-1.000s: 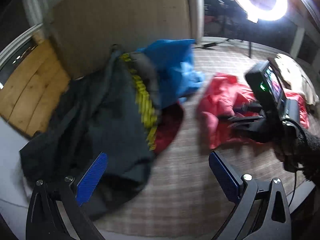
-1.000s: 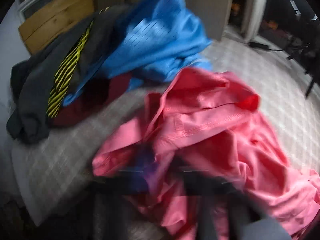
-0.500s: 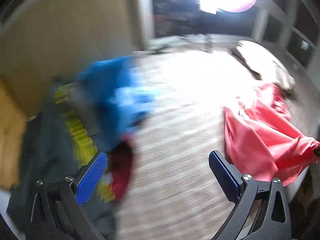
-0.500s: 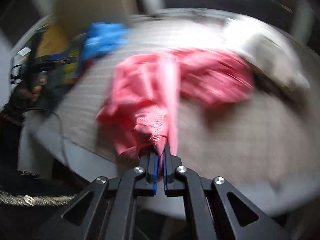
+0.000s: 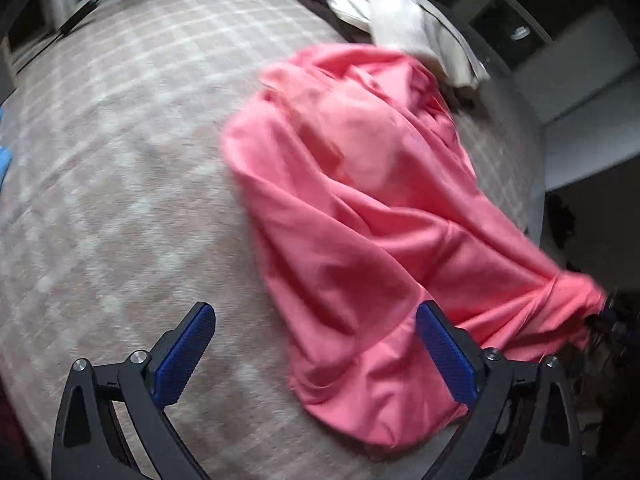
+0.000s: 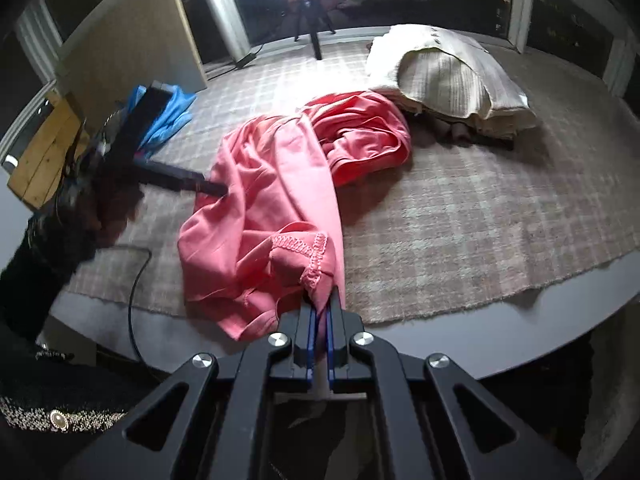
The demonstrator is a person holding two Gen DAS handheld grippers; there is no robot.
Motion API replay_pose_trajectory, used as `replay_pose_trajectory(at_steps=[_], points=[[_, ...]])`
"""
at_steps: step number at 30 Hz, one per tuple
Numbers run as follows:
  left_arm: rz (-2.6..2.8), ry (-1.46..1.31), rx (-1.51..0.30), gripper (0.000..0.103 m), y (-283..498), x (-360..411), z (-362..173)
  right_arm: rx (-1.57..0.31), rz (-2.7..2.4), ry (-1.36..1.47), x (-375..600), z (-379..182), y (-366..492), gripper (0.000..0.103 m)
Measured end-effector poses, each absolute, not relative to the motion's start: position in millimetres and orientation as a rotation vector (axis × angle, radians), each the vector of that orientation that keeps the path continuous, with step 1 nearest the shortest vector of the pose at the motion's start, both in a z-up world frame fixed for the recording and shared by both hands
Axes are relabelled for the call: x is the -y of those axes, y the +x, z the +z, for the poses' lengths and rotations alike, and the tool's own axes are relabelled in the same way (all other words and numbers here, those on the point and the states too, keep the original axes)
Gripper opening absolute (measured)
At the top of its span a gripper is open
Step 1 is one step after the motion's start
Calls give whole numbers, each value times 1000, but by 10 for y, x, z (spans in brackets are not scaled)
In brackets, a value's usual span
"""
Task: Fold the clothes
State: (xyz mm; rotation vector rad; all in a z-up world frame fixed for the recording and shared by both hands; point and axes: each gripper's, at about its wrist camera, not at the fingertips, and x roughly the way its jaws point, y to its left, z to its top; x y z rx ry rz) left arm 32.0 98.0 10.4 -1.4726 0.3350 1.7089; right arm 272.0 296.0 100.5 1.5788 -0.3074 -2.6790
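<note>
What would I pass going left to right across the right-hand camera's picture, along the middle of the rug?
Wooden board → blue garment → pink garment → cream blanket pile.

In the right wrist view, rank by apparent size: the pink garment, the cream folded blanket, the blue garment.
1. Pink garment, though nearest the camera.
2. Cream folded blanket.
3. Blue garment, partly hidden, so unsure.

Shirt (image 6: pixel 280 184) on rug (image 6: pixel 460 216); blanket (image 6: pixel 448 80) behind.
</note>
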Motion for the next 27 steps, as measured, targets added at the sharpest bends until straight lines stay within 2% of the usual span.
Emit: replay_pose_trajectory(at_steps=[2,3,7,10,12,14,16,19,21,24,27], points=[[1723,-1423,-361,13,368,-1046,86,325,-2688,1585,-3026,986,2665,4],[1721,-1419,-349,4,362,-1056,72,327,-2695,1585,-3050,984,2623,4],[1801,-1366,-259,4,95,-839,325,275,-2762,1522,-3150,1129,2352,4],[1945,-1258,-183,4,-359,-469,991,199,-2855,1367,-3240,1507,1959,4],[2038,-1183,-149,4,-651,-249,1487,172,-2920,1176,-3254,2007,1648,4],[2155,-1038,-134,4,-810,25,2199,148,-2977,933,-3220,2647,1333,3],[2221,-884,-103,4,-749,257,2856,97,-3019,714,-3109,3262,1259,3],[2239,-757,-75,5,-477,697,3316,31,-3007,582,-2981,3723,1364,3],[2237,-777,-61,5,-339,851,3261,24,-2983,588,-2958,3757,1465,3],[2267,-958,-112,4,-151,1061,2663,48,-2947,784,-2991,3288,1602,4],[2189,-1295,-70,3,-3,1445,1671,161,-2758,1209,-2988,2210,1725,4]])
